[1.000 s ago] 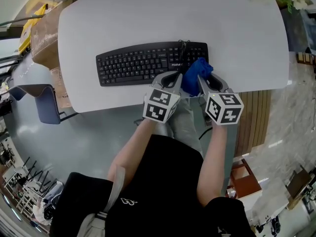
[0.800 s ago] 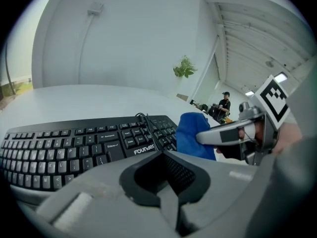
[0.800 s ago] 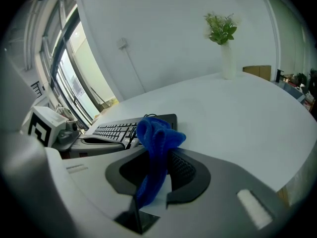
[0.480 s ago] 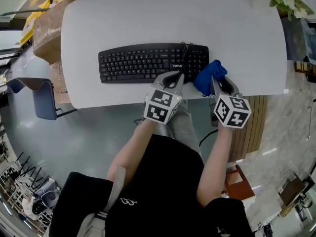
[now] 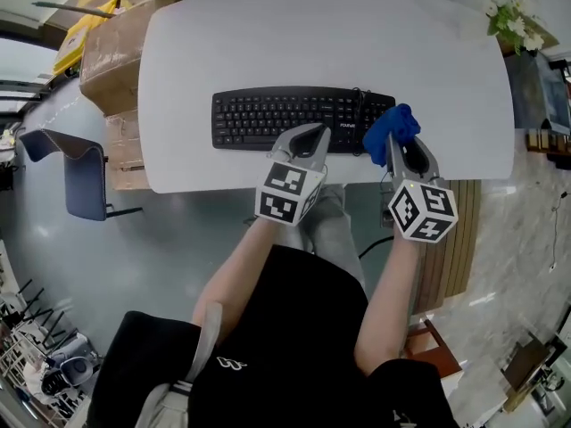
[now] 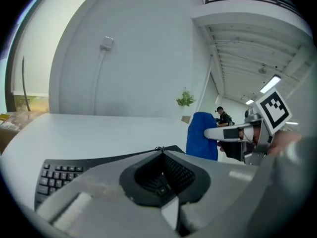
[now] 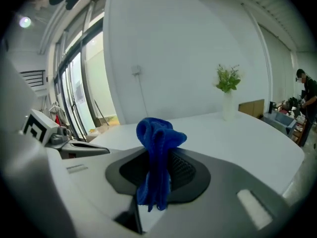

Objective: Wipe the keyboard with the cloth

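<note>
Two hands, two tools: we work over the near edge of the white bench [image 5: 268,34], one tool in each hand.
Left hand: the left tongs [image 5: 308,134] are pressed together with nothing between them. Their tip sits over the near edge of the black computer keyboard [image 5: 285,119], right of its middle. We cannot tell whether it touches.
Right hand: the right tongs [image 5: 399,141] are clamped on the bunched blue microfibre cloth [image 5: 393,125], which stands up past the tips as a wad.
Cloth position: it is at the keyboard's right end, by the number pad. We cannot tell whether it is touching the keys.
Step in hand: we judge that the cloth is being brought to the keys, and no wiping stroke across the rows shows.
Next move: we would lower the wad onto the keys and draw it leftward along the rows with light pressure.
Care needed: the keyboard may slide on the smooth bench, so the left tongs could brace its near edge.
</note>
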Available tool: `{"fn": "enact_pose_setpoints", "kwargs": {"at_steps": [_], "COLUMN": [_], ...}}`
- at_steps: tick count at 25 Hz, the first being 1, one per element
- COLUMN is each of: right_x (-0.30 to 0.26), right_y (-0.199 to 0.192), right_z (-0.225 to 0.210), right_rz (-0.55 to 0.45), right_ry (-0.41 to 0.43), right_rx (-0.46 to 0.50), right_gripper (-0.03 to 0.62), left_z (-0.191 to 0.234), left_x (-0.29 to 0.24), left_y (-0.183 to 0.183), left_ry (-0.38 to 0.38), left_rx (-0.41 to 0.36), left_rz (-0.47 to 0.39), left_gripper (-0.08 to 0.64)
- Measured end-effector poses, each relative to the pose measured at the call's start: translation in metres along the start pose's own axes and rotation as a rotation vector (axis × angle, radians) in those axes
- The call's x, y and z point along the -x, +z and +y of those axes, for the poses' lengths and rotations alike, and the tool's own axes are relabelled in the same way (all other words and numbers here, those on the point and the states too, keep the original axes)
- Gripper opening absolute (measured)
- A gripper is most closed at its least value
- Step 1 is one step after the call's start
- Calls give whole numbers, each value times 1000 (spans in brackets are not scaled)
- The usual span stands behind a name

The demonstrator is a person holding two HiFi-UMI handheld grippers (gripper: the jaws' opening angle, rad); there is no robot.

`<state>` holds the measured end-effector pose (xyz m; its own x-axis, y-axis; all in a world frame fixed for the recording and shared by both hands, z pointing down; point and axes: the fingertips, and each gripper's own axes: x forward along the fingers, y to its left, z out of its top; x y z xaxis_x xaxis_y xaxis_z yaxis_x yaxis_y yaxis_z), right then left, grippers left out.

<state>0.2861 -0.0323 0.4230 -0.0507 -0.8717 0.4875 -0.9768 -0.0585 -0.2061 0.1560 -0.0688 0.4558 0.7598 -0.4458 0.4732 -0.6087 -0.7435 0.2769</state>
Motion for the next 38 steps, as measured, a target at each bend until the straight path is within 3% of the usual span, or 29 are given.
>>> {"fn": "enact_pose_setpoints", "kwargs": {"at_steps": [12,20,38], "right_x": [-3,9,6], "right_y": [109,167,199], "right_z": [151,227,256], "right_rz": [-326,-447,-488], "right_ry": [265,337,365], "right_rx": [106,195,286], "right_gripper": [100,100,98], "left_z": [81,114,120], "left_x": [126,204,212], "left_y": [112,181,209], "left_ry": [164,253,237], "left_rx": [-48,-89,-151], "left_rz": [-327,-524,-590], "left_gripper": [-2,-2,-2]}}
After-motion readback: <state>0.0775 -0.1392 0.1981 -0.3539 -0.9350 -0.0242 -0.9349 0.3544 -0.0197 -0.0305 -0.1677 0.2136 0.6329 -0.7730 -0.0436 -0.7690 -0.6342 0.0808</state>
